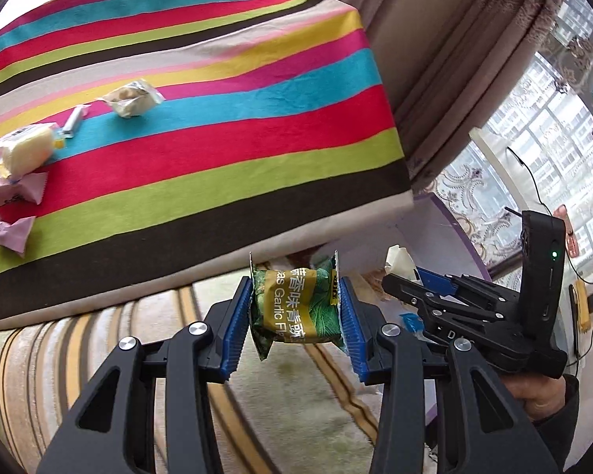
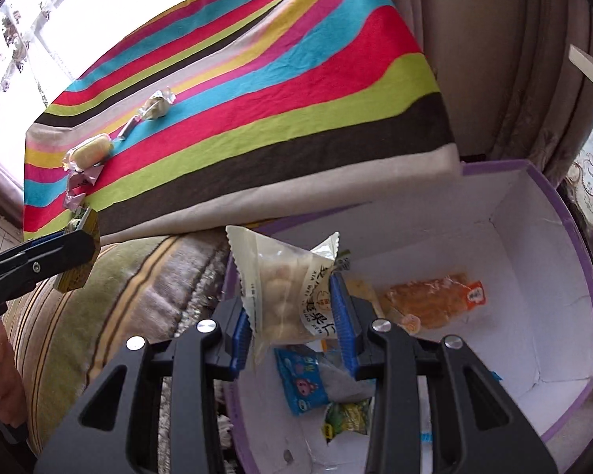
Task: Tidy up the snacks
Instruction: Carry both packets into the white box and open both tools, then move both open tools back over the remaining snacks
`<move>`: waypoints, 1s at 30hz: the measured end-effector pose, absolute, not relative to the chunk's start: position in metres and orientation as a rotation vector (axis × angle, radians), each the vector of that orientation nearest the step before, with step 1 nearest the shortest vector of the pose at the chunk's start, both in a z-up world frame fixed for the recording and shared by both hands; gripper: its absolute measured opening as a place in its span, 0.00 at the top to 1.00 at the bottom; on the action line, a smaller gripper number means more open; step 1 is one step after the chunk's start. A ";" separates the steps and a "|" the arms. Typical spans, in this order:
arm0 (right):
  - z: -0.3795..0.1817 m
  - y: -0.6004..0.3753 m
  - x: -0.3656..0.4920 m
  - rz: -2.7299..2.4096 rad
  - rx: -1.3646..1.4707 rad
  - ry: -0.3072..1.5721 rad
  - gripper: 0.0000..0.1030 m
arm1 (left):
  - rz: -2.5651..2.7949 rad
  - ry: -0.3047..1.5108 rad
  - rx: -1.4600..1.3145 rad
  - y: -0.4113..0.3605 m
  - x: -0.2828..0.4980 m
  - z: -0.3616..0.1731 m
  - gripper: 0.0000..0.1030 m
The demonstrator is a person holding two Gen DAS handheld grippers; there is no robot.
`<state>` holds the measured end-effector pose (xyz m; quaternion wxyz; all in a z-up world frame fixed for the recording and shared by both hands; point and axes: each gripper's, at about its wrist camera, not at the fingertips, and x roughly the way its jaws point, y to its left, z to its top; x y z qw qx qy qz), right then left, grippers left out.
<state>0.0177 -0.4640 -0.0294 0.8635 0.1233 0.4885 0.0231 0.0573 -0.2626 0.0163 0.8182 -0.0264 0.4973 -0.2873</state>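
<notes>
Blue ribbed pads of the left gripper pinch a green garlic-pea packet over the striped carpet. The right gripper clamps a clear nut pouch above the white purple-rimmed box, beside the striped-cloth table edge, where wrapped snacks lie.

Daylit from window, blown out there; slight motion blur, heavy fisheye bending, dark vignette corners.

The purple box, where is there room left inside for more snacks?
In the purple box, the white floor by the far wall, behind the orange packet, is bare. It is crowded at the near end, where the blue packet and green packet lie.
</notes>
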 end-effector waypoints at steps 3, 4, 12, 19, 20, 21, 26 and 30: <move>-0.034 -0.478 0.008 0.012 0.275 1.028 0.64 | -0.661 1.070 -0.026 -0.283 0.050 0.015 0.61; -0.036 -0.483 0.005 0.000 0.281 1.030 0.64 | -0.677 1.074 -0.017 -0.289 0.047 0.014 0.61; -0.041 -0.508 -0.011 -0.085 0.301 1.037 0.60 | -0.827 1.112 0.022 -0.326 0.032 0.009 0.59; -0.041 -0.517 -0.015 -0.171 0.288 1.023 0.38 | -0.903 1.127 0.017 -0.334 0.026 0.009 0.37; -0.041 -0.517 -0.015 -0.174 0.291 1.022 0.36 | -0.898 1.129 0.012 -0.334 0.028 0.009 0.38; -0.041 -0.518 -0.015 -0.174 0.291 1.020 0.35 | -0.895 1.131 0.005 -0.330 0.028 0.008 0.38; -0.039 -0.516 -0.014 -0.166 0.292 1.012 0.30 | -0.869 1.126 -0.024 -0.320 0.029 0.010 0.38; -0.037 -0.513 -0.013 -0.155 0.295 1.009 0.28 | -0.821 1.099 -0.032 -0.311 0.032 0.013 0.37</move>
